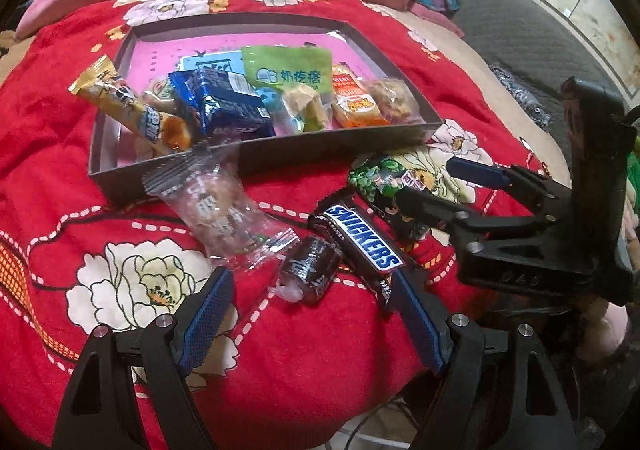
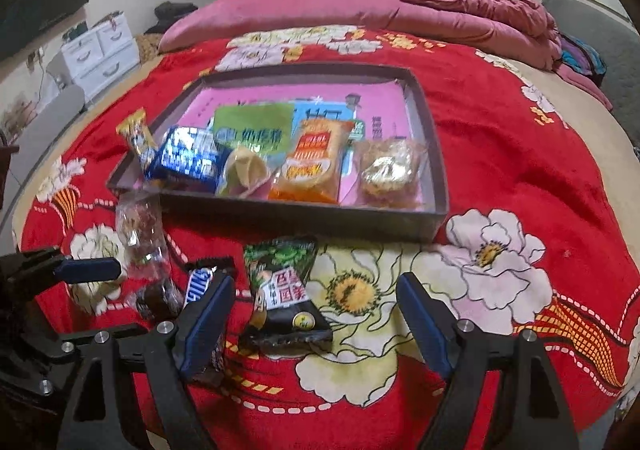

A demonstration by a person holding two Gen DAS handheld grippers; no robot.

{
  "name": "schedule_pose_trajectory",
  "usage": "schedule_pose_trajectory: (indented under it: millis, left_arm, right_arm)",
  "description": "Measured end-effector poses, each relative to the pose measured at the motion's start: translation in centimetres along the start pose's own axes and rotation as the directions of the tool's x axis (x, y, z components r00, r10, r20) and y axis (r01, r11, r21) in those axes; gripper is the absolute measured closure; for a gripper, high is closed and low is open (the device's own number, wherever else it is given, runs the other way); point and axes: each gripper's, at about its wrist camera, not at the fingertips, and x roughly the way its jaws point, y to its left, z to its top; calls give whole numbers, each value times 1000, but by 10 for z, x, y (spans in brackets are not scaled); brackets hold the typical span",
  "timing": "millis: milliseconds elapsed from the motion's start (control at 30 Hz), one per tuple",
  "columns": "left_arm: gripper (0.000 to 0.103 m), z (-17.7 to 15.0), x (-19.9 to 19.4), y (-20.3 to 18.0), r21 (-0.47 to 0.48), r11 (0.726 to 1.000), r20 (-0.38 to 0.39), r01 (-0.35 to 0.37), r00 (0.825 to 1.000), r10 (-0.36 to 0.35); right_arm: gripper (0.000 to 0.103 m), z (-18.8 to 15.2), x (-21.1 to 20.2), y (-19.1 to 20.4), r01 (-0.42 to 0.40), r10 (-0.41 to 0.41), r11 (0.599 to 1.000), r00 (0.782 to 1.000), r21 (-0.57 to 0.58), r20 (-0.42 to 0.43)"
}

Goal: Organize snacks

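Observation:
A shallow grey box (image 1: 260, 154) (image 2: 300, 218) on the red flowered blanket holds several snack packets. In front of it lie a clear packet (image 1: 224, 214) (image 2: 140, 234), a Snickers bar (image 1: 362, 240) (image 2: 198, 284), a small dark wrapped candy (image 1: 310, 266) (image 2: 158, 302) and a green-and-black packet (image 1: 384, 186) (image 2: 284, 282). My left gripper (image 1: 310, 280) is open, its fingers on either side of the dark candy and the Snickers end, not pressing them. My right gripper (image 2: 314, 284) (image 1: 440, 190) is open around the green-and-black packet, pads apart from it.
A gold stick packet (image 1: 120, 98) leans over the box's left wall. A rumpled pink quilt (image 2: 460, 10) lies at the far end of the bed. White drawers (image 2: 100, 46) stand left of the bed. The bed's edge runs just under both grippers.

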Motion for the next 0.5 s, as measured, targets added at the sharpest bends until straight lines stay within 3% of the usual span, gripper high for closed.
schedule_pose_trajectory:
  millis: [200, 500]
  left_arm:
    - [28, -1, 3, -3, 13, 1000, -2, 12, 1000, -12]
    - [50, 1, 11, 0, 5, 1000, -13, 25, 1000, -25]
  right_arm:
    - [22, -3, 11, 1, 4, -4, 1000, 1000, -12, -25]
    - [46, -2, 24, 8, -36, 34, 998, 999, -52, -36]
